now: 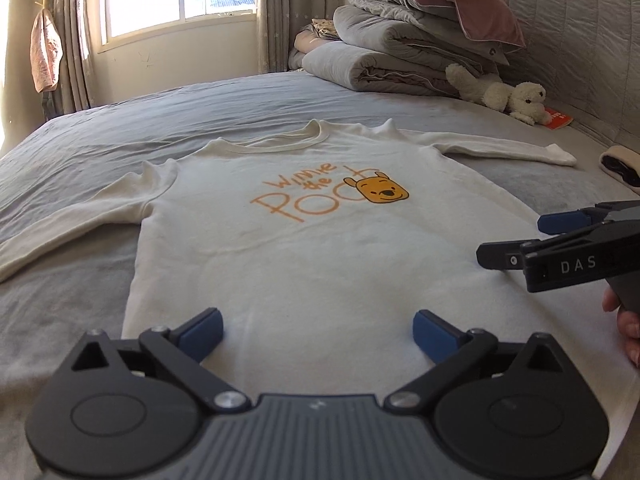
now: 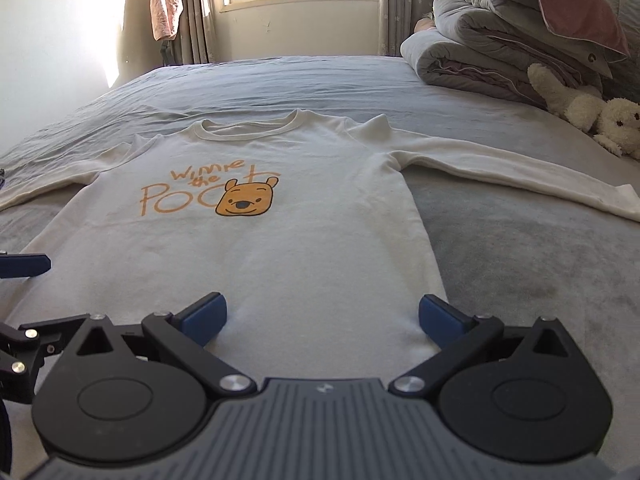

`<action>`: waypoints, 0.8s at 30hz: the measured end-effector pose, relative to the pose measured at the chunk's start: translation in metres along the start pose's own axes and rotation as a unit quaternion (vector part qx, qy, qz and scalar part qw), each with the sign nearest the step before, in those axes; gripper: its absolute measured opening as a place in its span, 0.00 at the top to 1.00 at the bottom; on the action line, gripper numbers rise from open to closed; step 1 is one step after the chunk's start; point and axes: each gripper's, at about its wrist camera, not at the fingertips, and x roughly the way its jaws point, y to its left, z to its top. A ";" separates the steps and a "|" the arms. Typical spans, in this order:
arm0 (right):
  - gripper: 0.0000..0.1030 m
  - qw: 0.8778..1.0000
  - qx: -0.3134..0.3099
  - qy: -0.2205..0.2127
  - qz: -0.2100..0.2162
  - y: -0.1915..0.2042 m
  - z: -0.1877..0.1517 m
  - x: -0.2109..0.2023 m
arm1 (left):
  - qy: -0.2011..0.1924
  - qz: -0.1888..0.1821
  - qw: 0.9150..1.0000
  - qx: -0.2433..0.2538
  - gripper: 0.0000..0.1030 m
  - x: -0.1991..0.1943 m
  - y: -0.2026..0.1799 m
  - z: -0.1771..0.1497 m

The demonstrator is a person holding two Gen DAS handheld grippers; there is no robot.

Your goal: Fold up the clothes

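Shirt (image 1: 304, 240) lies flat on the bed (image 1: 180, 112), hem under both grippers' wide-open, empty fingers (image 1: 200, 332).

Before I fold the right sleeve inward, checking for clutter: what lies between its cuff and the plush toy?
Only bare grey bedsheet separates the sleeve cuff from the plush toy, shown in the right wrist view.

Each of the two hand-held tongs has a ribbed grey housing flanked by two round black discs, from which angled black link arms with silver screw heads run out to blue rubber finger pads; shown here, the left tongs (image 1: 318, 330) and the right tongs (image 2: 322, 314). Seen from the side in the left wrist view, the right tongs carry white letters "DAS" on a black bar. Fingers (image 1: 630, 330) of the person's hand show at that picture's right edge, no sleeve visible.
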 end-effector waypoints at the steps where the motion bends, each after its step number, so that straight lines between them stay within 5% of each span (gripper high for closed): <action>1: 0.00 1.000 -0.004 0.001 0.001 0.000 -0.003 -0.003 | 0.002 -0.002 1.000 0.000 0.01 -0.003 -0.001 -0.003; 24: 0.00 0.999 -0.032 -0.023 0.018 -0.001 -0.048 -0.049 | -0.026 0.029 0.999 -0.034 0.01 -0.048 -0.018 -0.050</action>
